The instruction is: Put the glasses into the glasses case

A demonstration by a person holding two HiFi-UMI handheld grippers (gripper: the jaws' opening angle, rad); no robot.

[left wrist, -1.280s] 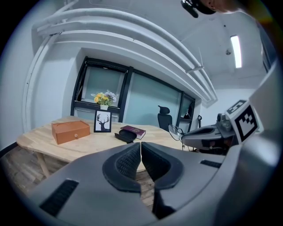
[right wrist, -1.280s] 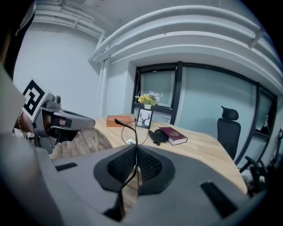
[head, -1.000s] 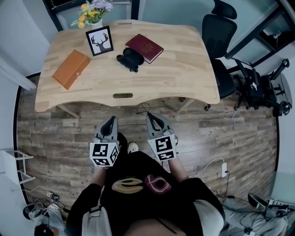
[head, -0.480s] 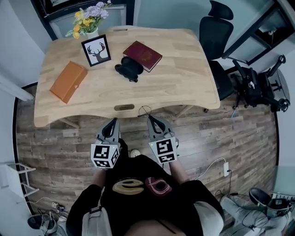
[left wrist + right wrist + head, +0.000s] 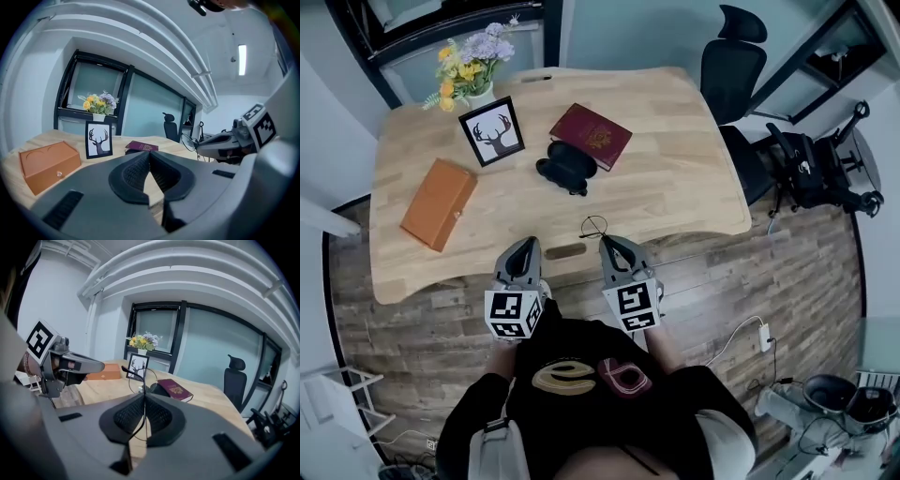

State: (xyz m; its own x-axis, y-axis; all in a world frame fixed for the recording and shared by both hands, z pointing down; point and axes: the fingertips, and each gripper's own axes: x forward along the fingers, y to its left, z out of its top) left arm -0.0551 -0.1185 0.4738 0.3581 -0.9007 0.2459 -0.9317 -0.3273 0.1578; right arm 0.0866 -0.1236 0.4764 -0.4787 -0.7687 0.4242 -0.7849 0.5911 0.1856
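Note:
A pair of thin wire-rimmed glasses (image 5: 593, 226) sticks out of my right gripper (image 5: 608, 243), which is shut on one temple; the round lens rims (image 5: 138, 377) stand up ahead of the jaws. The black glasses case (image 5: 565, 165) lies open on the wooden table (image 5: 675, 178), a fair way beyond both grippers, and shows past the glasses as the dark case (image 5: 158, 389). My left gripper (image 5: 525, 244) is beside the right one at the table's near edge, its pads (image 5: 140, 168) meeting at the tip with nothing between them.
A dark red book (image 5: 591, 136) lies just right of the case. A framed deer picture (image 5: 493, 131) and a vase of flowers (image 5: 469, 70) stand at the back left, an orange box (image 5: 439, 203) at the left. A black office chair (image 5: 733, 66) stands right of the table.
Both grippers have come forward from over the floor to the table's near edge, the right one still carrying the glasses. The case and the other items on the table have not moved.

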